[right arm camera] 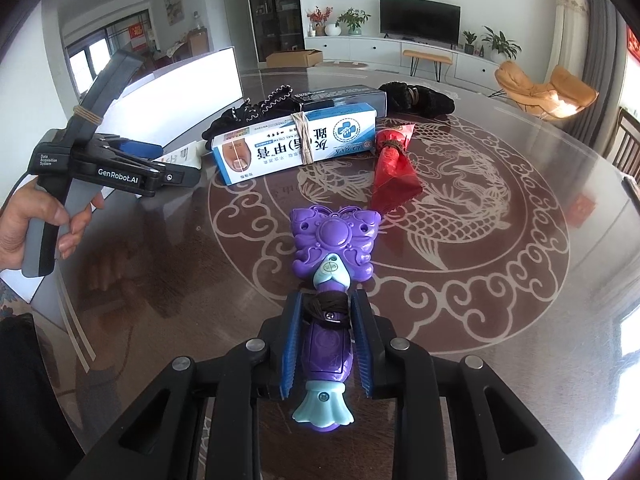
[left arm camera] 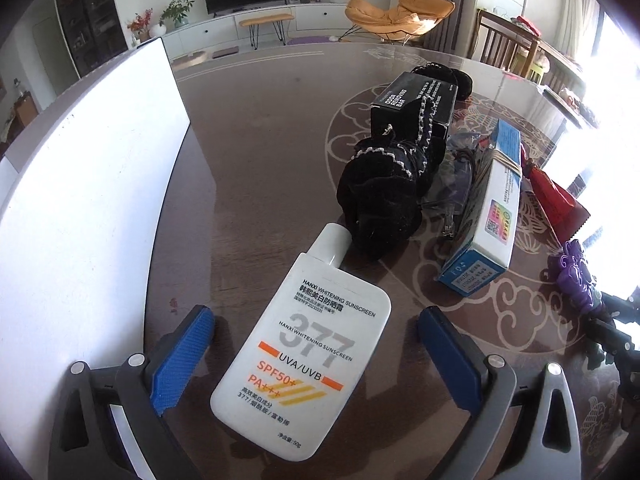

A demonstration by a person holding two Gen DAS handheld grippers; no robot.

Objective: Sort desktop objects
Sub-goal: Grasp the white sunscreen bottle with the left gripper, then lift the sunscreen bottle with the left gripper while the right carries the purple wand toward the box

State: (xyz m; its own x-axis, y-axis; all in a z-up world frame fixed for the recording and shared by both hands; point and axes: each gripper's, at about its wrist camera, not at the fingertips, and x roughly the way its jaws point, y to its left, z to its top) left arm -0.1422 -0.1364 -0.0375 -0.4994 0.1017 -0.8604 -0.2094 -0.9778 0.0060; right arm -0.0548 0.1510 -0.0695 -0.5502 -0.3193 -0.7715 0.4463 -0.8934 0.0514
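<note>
My left gripper [left arm camera: 314, 332] is open, its blue pads on either side of a white sunscreen bottle [left arm camera: 304, 364] that lies flat on the table, not touching it. My right gripper [right arm camera: 326, 312] is shut on the handle of a purple butterfly toy [right arm camera: 332, 248] with teal trim. A blue and white ointment box [right arm camera: 296, 142] lies behind the toy, and also shows in the left wrist view [left arm camera: 488, 208]. Black fabric pieces [left arm camera: 384, 192], a black box [left arm camera: 412, 104] and a red wrapped bundle [right arm camera: 394, 168] lie nearby.
A white storage box [left arm camera: 92, 200] stands at the table's left, close beside my left gripper. The round glass table [right arm camera: 500, 220] has a fish pattern. The left gripper's body and the hand holding it [right arm camera: 80, 172] show in the right wrist view.
</note>
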